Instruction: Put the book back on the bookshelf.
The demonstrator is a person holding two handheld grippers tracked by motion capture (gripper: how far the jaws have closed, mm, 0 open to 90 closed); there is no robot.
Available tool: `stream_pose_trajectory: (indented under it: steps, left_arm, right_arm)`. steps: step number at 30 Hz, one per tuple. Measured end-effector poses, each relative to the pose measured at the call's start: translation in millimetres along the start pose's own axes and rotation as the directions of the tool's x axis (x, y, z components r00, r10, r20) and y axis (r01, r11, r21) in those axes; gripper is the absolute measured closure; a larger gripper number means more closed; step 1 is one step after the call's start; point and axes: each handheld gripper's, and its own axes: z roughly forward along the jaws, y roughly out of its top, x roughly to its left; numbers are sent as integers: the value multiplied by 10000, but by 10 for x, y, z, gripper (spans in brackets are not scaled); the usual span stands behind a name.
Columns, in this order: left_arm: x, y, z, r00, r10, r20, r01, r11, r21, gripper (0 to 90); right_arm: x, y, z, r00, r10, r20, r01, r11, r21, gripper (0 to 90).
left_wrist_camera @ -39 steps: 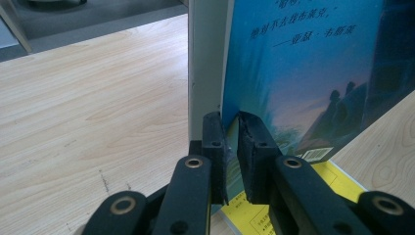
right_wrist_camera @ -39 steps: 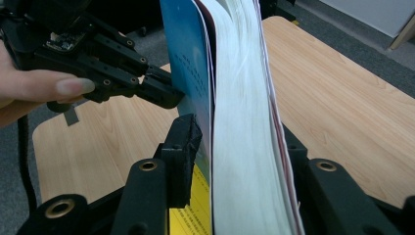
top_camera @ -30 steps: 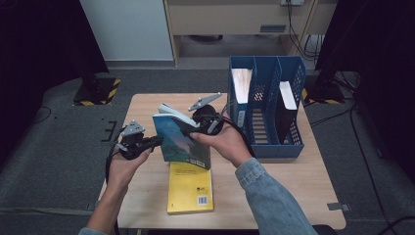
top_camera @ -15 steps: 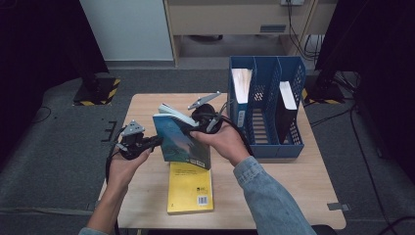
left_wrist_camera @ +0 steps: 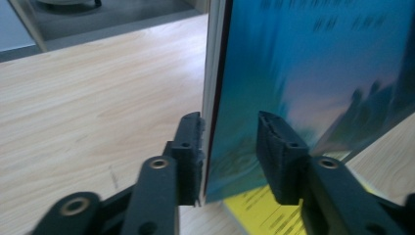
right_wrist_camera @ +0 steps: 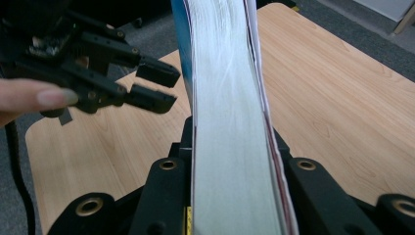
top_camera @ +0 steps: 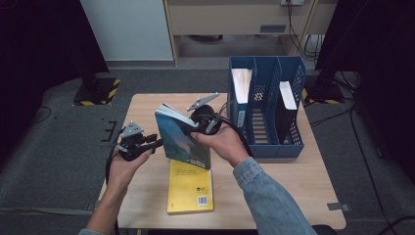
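Book (top_camera: 183,139) stands upright over the table (top_camera: 303,181), between both grippers, above a yellow book (top_camera: 190,188) lying flat. Right gripper (top_camera: 195,128) is clamped on its page edge; right gripper view shows pages (right_wrist_camera: 230,122) squeezed btwn the jaws. Left gripper (top_camera: 157,142) has just been opening: left gripper view shows jaws apart w/ the book's corner (left_wrist_camera: 293,93) between, one pad touching, the other clear.
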Motion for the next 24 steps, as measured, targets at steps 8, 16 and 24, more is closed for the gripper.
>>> stream_pose_trajectory:
  steps: [8, 16, 24]
  left_arm:
    - [209, -463, 161, 9862, 515, -1573, -290, 9894, 1421, 345]
    - [405, -665, 203, 9832, 21, -1823, 346, 9796, 1980, 261]
    - [492, -756, 223, 9805, -166, -1956, 640, 9690, 2388, 223]
  right_arm:
    - [-68, 1, 2, 9992, 391, -74, -393, 9990, -189, 714]
    - [-207, 20, 16, 9862, 1657, -56, -1658, 9851, -460, 721]
    - [-285, 24, 9, 9678, 2511, -193, -2518, 9651, -720, 726]
